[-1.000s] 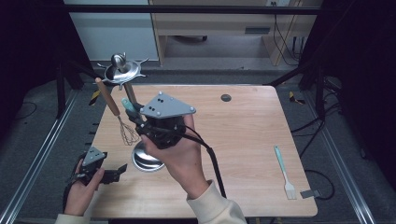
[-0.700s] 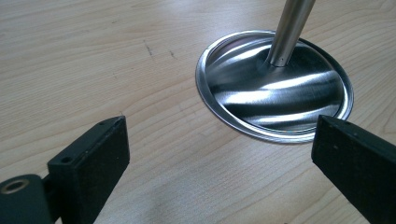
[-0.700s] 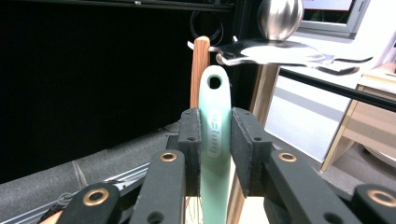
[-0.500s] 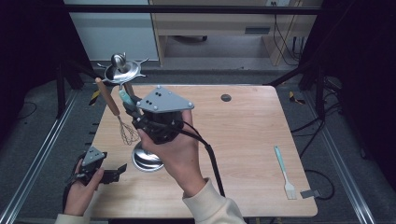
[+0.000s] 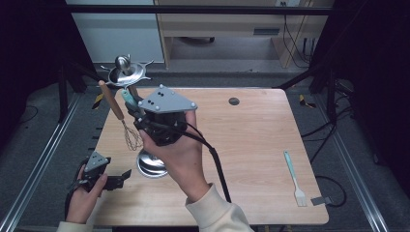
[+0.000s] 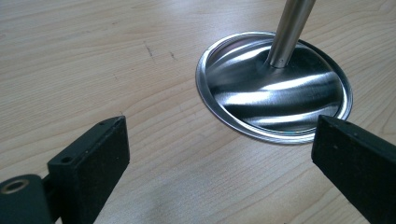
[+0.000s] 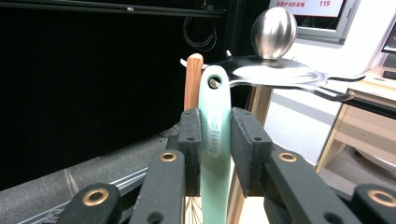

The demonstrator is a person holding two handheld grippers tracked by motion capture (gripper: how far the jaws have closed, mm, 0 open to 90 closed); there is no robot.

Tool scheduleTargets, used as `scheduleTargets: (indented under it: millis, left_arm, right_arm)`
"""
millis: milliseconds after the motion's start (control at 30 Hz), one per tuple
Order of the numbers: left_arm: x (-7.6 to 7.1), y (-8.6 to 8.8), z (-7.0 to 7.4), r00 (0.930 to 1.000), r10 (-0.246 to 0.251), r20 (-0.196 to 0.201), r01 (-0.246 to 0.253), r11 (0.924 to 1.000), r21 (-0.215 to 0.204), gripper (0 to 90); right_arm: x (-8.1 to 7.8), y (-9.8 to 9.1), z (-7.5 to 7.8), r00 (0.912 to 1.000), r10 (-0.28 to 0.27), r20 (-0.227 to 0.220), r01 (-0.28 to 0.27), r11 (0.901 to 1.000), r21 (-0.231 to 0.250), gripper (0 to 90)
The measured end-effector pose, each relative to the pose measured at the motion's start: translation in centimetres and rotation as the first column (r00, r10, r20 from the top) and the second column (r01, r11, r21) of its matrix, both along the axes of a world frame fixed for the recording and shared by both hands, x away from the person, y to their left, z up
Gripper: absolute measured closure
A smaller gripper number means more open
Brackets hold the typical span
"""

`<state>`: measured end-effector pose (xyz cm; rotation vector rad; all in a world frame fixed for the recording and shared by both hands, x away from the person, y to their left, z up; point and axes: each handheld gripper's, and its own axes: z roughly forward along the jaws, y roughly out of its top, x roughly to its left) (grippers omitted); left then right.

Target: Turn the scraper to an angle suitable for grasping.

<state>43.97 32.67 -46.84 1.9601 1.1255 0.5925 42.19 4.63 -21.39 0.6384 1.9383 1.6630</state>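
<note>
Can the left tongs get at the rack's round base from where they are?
Probably yes: the left tongs stand open and empty, facing the rack base across bare table, with nothing between them.

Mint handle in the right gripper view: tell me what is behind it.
Behind the mint handle, clamped in the right tool, a wooden whisk handle rises at its left. A rack hook shows through its hanging hole. The whisk handle's lower part is covered by the tool.

Stand: sitting on the counter at its left.
Whisk: hanging from the stand's top, left of the utensil.
Fork: lying far right.
</note>
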Motion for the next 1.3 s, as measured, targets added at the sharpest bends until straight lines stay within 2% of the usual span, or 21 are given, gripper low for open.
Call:
scheduleTargets:
  millis: [533, 1033, 1300]
  left_arm:
    - [0.0, 0.0, 0.0, 1.0, -0.001, -0.001, 0.001, 1.0, -0.003, 3.9]
    - [0.0, 0.0, 0.1, 1.0, -0.005, -0.001, 0.005, 1.0, -0.002, 3.9]
    - [0.0, 0.0, 0.1, 1.0, -0.004, -0.001, 0.004, 1.0, -0.004, 3.9]
  right_arm:
    - [-0.1, 0.6, 0.2, 0.9997, -0.02, 0.015, 0.02, 0.9991, -0.037, 74.6]
    - [-0.1, 1.1, 0.2, 0.9979, -0.062, 0.021, 0.063, 0.9956, -0.069, 74.7]
    - [-0.3, 1.1, 0.2, 0.9972, -0.072, 0.022, 0.073, 0.9948, -0.071, 74.7]
